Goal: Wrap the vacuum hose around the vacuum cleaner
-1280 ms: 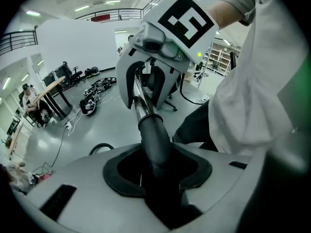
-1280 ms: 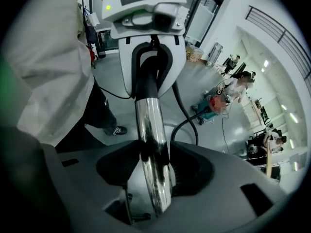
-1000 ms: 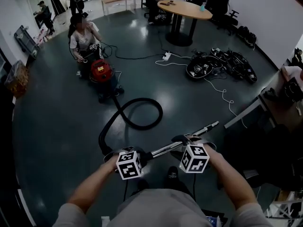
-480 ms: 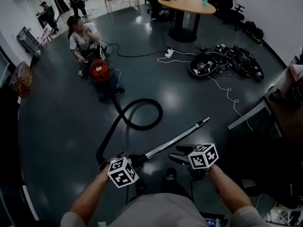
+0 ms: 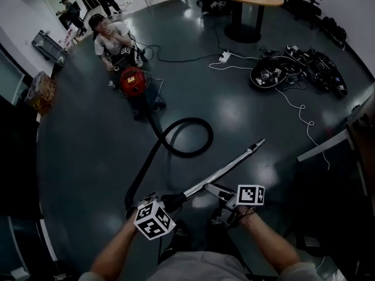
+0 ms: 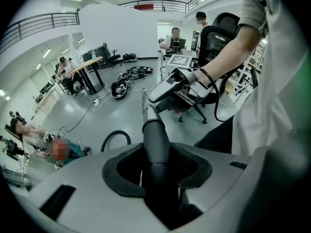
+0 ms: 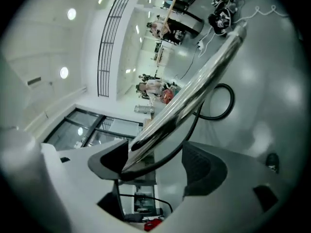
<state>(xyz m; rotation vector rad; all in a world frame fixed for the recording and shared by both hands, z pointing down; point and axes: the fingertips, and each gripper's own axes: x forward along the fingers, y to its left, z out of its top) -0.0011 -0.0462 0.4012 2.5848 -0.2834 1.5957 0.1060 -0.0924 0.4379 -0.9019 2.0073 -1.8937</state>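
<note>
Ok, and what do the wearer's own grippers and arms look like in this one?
Both the left gripper and the right gripper are light grey moulded shells with dark curved pads, each carrying a white cube with black square markers. The right gripper's jaws are opening, the chrome wand between them. The person wears a light grey short-sleeved T-shirt.

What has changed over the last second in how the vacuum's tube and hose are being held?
The right gripper has pulled back a little and its jaws are opening, releasing the metal tube, which still lies between them. The left gripper stays clamped on the dark handle. The hose loop and the red vacuum cleaner lie where they were.
</note>
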